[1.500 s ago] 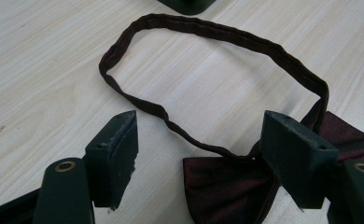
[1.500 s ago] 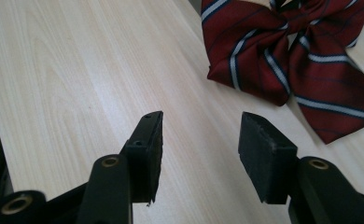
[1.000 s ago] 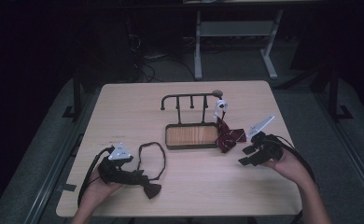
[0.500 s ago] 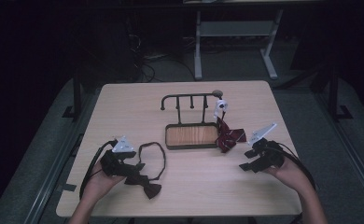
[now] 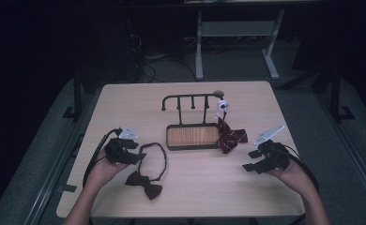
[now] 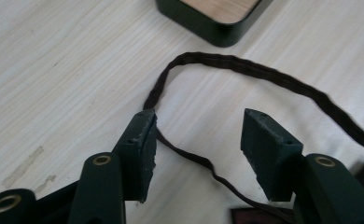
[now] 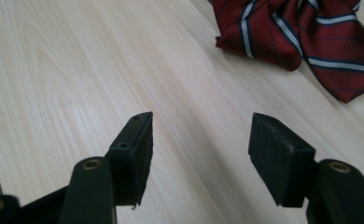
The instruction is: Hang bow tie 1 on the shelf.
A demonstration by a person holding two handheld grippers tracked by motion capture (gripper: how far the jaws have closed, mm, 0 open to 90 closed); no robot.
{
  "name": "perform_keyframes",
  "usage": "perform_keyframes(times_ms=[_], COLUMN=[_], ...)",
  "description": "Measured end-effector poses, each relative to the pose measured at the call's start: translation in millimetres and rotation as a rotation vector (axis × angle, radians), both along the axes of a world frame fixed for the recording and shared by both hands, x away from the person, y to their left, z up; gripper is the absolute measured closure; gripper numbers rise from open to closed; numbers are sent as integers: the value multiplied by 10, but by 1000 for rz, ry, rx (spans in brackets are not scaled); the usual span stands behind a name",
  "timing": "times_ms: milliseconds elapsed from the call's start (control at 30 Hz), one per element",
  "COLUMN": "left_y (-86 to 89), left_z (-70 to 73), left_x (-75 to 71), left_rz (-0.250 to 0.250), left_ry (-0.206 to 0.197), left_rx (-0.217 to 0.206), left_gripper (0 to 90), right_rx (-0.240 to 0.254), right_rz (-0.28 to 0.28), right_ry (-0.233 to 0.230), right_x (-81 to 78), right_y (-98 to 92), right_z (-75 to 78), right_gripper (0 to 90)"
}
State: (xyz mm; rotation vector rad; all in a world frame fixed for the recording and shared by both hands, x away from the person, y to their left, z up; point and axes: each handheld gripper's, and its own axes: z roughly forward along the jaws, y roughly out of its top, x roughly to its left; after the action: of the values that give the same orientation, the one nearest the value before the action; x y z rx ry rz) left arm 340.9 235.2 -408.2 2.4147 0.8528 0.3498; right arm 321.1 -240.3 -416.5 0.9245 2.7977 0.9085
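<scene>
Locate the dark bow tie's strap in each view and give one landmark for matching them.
High view: the strap loops on the table left of centre, beside the left tool.
Left gripper view: the strap arcs across the middle and runs between the open jaws.
Right gripper view: not in it; the red striped tie lies at top right.
Shared landmark: the tray, just past the strap.

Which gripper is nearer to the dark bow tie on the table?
Left. The left gripper hangs right over the dark bow tie, its strap between the open jaws. The right gripper is far across the table, beside the striped red tie.
</scene>
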Motion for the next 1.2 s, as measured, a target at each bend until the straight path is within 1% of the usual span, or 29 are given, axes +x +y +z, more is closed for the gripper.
perform_keyframes(times_ms=[33,67,100,167,200,233,267,333,367,433,467,500,567,600,633,667,700,733,767,933,1200], left_y=[-2,-2,-13,-31,-31,-37,-49,-62,-60,-62,-56,-52,-53,-53,-44,-44,-36,-36,-32,-22,-60], left_z=[-11,-11,-25,-38,-38,-41,-52,-75,-87,-101,-124,-136,-169,-169,-198,-198,-223,-223,-248,-282,-313], left_x=[62,62,121,176,176,209,257,305,330,348,388,407,431,431,464,464,490,490,508,544,573], left_rz=[1,1,11,23,23,22,23,35,32,35,43,47,70,70,78,78,87,87,94,96,78], left_ry=[14,14,28,38,38,42,50,75,83,86,98,104,114,114,128,128,143,143,153,170,194], left_rx=[13,13,26,47,47,60,63,72,78,81,98,100,95,95,107,107,119,119,113,109,132], left_gripper=[485,490,495,514,522,522,537,548,555,580,583,589,606,615,622,629,633,638,644,681,770], right_rx=[1,1,-2,-3,-3,-6,-5,-3,-4,-3,-2,-3,-3,-3,-3,-3,-2,-2,-3,-5,0], right_rz=[2,2,4,7,7,12,13,12,12,11,11,11,10,10,10,10,10,10,10,11,5], right_ry=[-3,-3,-5,-5,-5,-6,-8,-9,-9,-11,-10,-12,-13,-13,-14,-14,-16,-16,-17,-20,-28], right_x=[2,2,2,1,1,1,-1,-2,-2,-3,-5,-6,-9,-9,-12,-12,-13,-15,-16,-14,-17], right_y=[1,1,6,15,15,18,24,24,23,20,21,21,22,22,22,22,21,22,23,28,18], right_z=[4,4,2,1,1,4,14,20,20,18,19,19,23,23,27,27,31,33,34,33,42], right_gripper=[397,397,396,396,396,396,396,396,396,396,395,395,395,395,395,395,395,394,394,393,392])
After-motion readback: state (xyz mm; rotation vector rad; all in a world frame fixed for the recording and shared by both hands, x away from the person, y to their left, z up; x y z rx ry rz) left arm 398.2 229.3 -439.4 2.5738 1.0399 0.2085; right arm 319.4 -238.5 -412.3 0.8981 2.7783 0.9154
